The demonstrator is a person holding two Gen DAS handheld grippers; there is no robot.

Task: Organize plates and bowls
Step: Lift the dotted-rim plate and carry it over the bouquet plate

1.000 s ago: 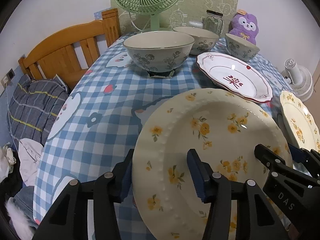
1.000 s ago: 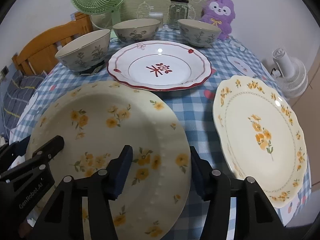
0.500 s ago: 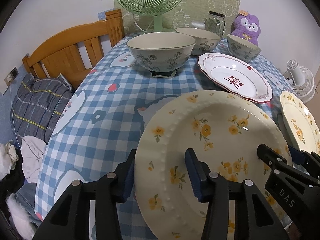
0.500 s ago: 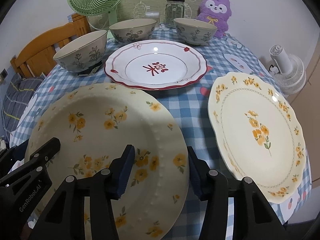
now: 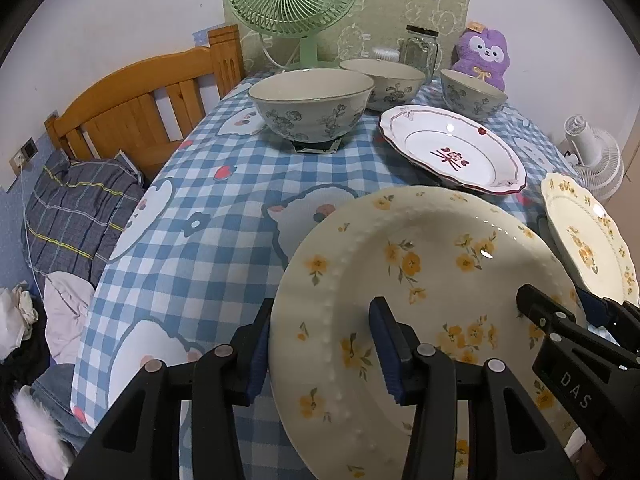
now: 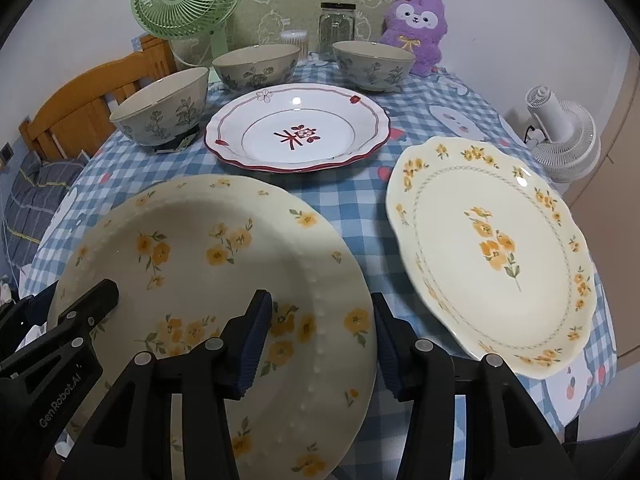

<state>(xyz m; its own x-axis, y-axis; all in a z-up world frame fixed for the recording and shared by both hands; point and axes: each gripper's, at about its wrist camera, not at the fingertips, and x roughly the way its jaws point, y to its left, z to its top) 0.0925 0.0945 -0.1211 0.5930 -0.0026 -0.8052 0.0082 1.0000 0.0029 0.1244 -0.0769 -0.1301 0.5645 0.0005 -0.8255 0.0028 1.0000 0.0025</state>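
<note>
Lower centre of frame, the left gripper (image 5: 322, 346) and right gripper (image 6: 322, 338) each straddle opposite rims of the cream plate (image 6: 216, 280), jaws seemingly clamped, plate apparently lifted.

Your checked-cloth table (image 6: 360, 196) is carrying three bowls (image 6: 256, 66) along its far edge, a red-rimmed plate (image 6: 298, 128) mid-table and a scalloped plate (image 6: 496, 252) overhanging its right edge.

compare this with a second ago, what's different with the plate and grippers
Very little. The beaded yellow-flower plate sits slightly nearer the table's far end in both views, so it seems carried forward a bit. The left gripper and right gripper straddle its opposite rims as before. The bowls, red-rimmed plate and scalloped plate have not moved.
</note>
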